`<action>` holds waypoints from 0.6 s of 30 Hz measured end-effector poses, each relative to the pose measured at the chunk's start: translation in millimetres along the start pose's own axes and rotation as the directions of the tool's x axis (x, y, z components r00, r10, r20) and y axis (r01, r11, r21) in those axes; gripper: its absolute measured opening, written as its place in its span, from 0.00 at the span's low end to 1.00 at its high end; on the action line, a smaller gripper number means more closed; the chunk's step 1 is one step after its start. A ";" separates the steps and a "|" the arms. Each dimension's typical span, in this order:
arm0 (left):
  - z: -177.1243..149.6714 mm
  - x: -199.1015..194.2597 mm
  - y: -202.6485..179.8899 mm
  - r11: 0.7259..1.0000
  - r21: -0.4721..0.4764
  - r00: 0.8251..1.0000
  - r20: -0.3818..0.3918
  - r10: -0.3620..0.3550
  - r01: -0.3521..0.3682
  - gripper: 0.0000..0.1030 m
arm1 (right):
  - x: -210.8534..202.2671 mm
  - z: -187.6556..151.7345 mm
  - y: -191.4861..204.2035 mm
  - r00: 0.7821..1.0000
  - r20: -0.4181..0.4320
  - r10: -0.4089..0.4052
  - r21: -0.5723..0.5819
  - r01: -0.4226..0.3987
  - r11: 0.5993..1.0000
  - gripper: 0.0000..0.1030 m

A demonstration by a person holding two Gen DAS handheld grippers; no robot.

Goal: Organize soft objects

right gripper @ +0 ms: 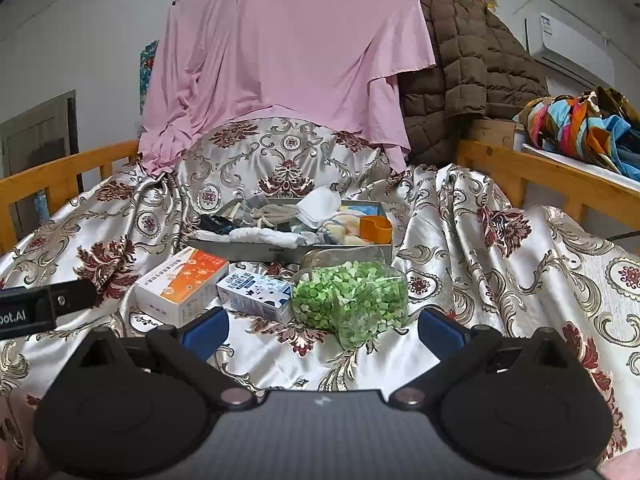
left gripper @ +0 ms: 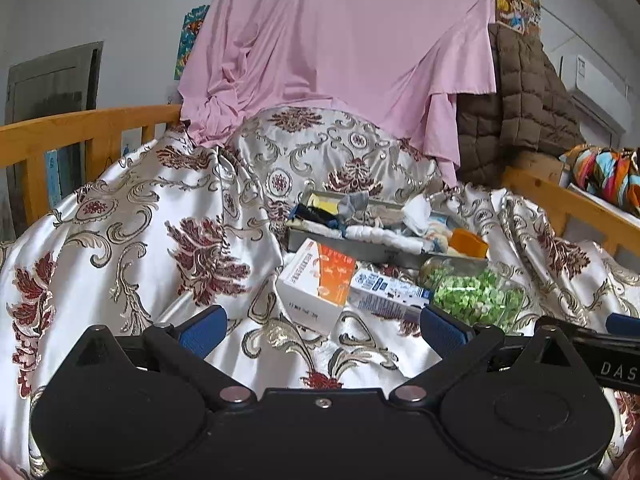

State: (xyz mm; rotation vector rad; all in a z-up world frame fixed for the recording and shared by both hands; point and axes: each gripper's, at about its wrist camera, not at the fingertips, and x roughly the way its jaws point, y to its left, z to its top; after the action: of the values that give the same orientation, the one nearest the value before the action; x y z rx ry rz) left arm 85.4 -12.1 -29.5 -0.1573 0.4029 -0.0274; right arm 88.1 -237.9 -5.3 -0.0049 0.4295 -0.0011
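— Blue pads on both tools, yes? How wide do they stand?

— Wide apart. The left gripper (left gripper: 320,330) holds nothing and hangs over the satin cover (left gripper: 120,240). The right gripper (right gripper: 322,330) is also spread and empty, just before the jar (right gripper: 352,296) of green pieces.

— Where are the soft things?

— In one grey tray (right gripper: 288,251) behind the jar: socks and cloths (right gripper: 264,236) in a heap. I cannot count them; they overlap. One orange cup (right gripper: 375,228) stands at the tray's right end.

— And in front?

— Two boxes: one orange and white box (right gripper: 180,284), one blue and white carton (right gripper: 256,292), touching each other. The print is too small to read.
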 end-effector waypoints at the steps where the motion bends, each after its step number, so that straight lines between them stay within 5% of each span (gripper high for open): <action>1: -0.5 0.6 -0.3 1.000 0.001 1.000 -0.003 0.002 -0.002 0.99 | 0.9 -0.5 -0.4 1.000 -0.002 -0.001 0.001 0.001 1.000 1.00; 18: -5.0 12.3 -0.2 0.997 0.004 0.996 -0.036 0.082 -0.082 0.99 | 12.3 -4.6 -1.8 1.000 -0.015 -0.013 0.015 0.013 1.000 1.00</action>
State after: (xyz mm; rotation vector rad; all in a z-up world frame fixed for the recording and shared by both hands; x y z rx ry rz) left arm 94.8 -13.7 -38.8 -0.1378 0.4452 0.0499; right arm 97.3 -239.8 -14.5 0.0075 0.4448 -0.0171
